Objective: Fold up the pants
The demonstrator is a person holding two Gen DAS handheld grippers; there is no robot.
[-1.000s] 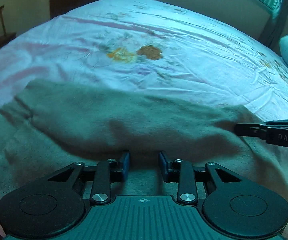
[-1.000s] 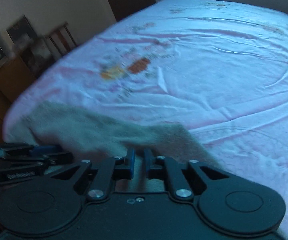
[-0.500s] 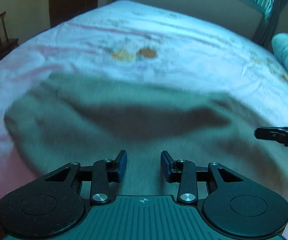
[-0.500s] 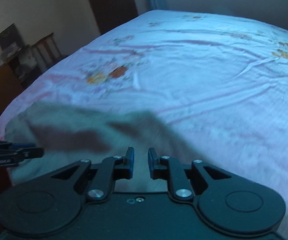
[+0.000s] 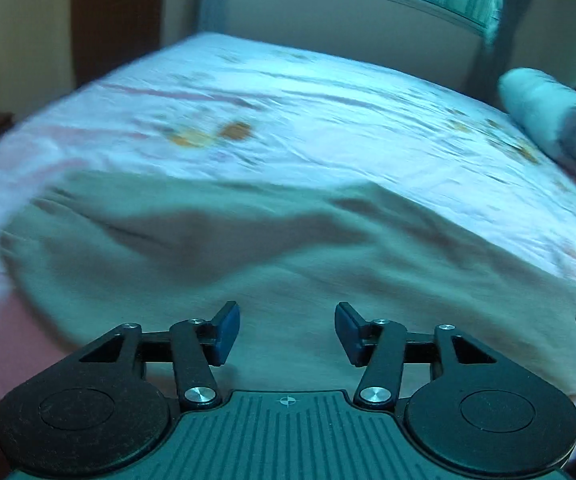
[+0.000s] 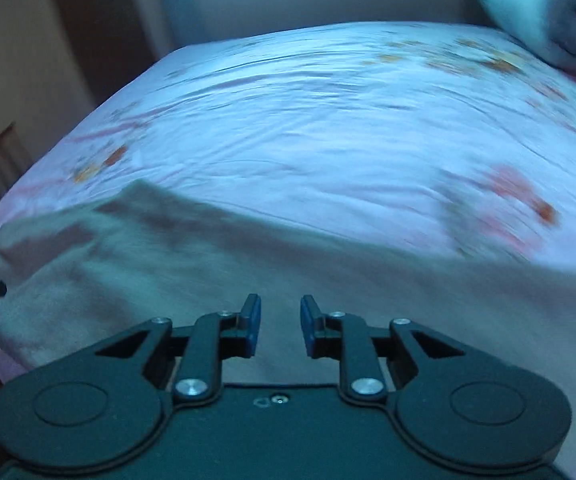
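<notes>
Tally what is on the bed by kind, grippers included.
Grey-green fabric pants, spread flat: 1
Rolled pale blue blanket: 1
Black two-finger grippers, jaws apart, empty: 2 (left gripper, right gripper)
Pink floral bedsheet: 1
Total: 5

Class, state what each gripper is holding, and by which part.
Nothing. The left gripper and right gripper both stand open above the pants, fabric free of their fingers.

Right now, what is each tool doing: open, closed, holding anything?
Left tool: open, holding nothing, above the pants.
Right tool: open with a narrower gap, holding nothing, also above the pants.
</notes>
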